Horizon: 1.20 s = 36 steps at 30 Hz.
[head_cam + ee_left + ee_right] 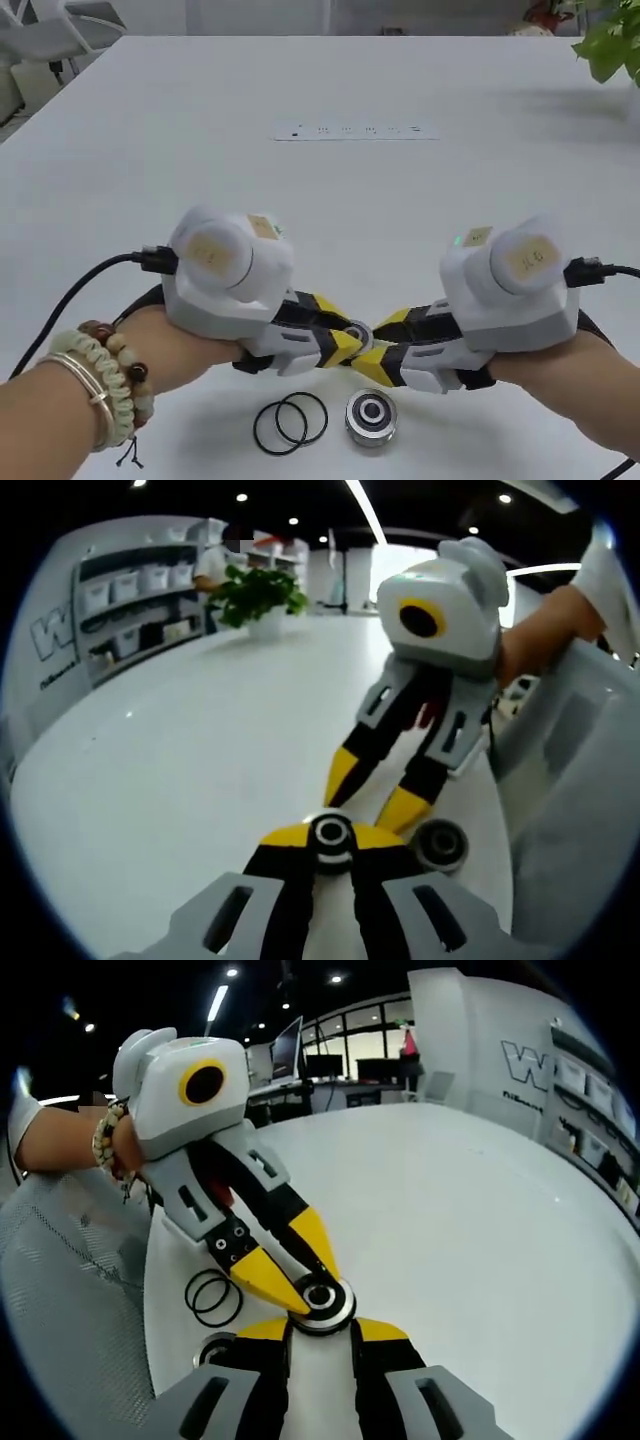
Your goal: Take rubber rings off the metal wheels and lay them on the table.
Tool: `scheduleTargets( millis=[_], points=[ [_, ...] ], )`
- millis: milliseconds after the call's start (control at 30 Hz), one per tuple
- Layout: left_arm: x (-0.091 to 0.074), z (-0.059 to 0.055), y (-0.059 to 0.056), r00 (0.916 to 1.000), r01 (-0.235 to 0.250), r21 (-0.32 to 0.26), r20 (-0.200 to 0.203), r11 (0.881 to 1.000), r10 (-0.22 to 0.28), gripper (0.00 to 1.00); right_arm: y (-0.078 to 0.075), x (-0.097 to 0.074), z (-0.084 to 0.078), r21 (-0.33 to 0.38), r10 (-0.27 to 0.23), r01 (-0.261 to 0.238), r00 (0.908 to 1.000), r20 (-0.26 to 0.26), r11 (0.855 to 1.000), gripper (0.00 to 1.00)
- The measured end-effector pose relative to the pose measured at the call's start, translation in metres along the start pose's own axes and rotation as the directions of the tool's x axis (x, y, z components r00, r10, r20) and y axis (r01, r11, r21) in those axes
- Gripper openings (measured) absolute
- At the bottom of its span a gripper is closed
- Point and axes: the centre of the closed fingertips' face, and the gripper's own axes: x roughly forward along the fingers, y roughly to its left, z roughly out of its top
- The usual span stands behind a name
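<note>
Wheel (356, 336) in L tongs (338, 344), R tongs (376, 356); bore facing up.

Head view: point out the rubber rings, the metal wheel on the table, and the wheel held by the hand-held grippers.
rubber rings (291, 420), head view, where loops overlap
metal wheel on table (371, 412), head view, its hub
held metal wheel (356, 336), head view, its face

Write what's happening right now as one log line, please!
left gripper: shut on held wheel | right gripper: shut on same wheel | table: two rubber rings lying overlapped, second wheel beside them
</note>
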Motion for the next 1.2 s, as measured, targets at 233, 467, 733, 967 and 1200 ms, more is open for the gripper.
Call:
scheduleTargets(
  millis=[233,467,733,967,1200],
  points=[
    [0.0,0.0,0.0,1.0,0.001,-0.002,0.003,1.0,-0.001,0.15,0.0,-0.003,-0.001,-0.056,-0.002,0.001,1.0,-0.007,0.998,0.17],
    [0.0,0.0,0.0,1.0,0.0,-0.005,0.005,1.0,0.0,0.15,-0.001,-0.005,-0.003,-0.06,-0.002,0.001,0.9998,-0.019,0.998,0.12],
    [0.0,0.0,0.0,1.0,-0.003,-0.007,0.006,1.0,0.003,0.15,-0.003,-0.006,-0.007,-0.053,-0.015,0.013,0.9989,-0.044,0.998,0.02],
    [-0.001,0.0,0.001,1.0,-0.003,-0.016,0.008,1.0,0.004,0.14,-0.011,-0.008,-0.006,-0.008,-0.053,0.053,0.9975,-0.046,0.999,0.0],
    [-0.001,0.0,0.001,0.9999,-0.003,-0.018,0.01,1.0,0.003,0.14,-0.013,-0.008,-0.007,0.055,-0.059,0.062,0.9973,-0.042,0.997,0.0]
  ],
)
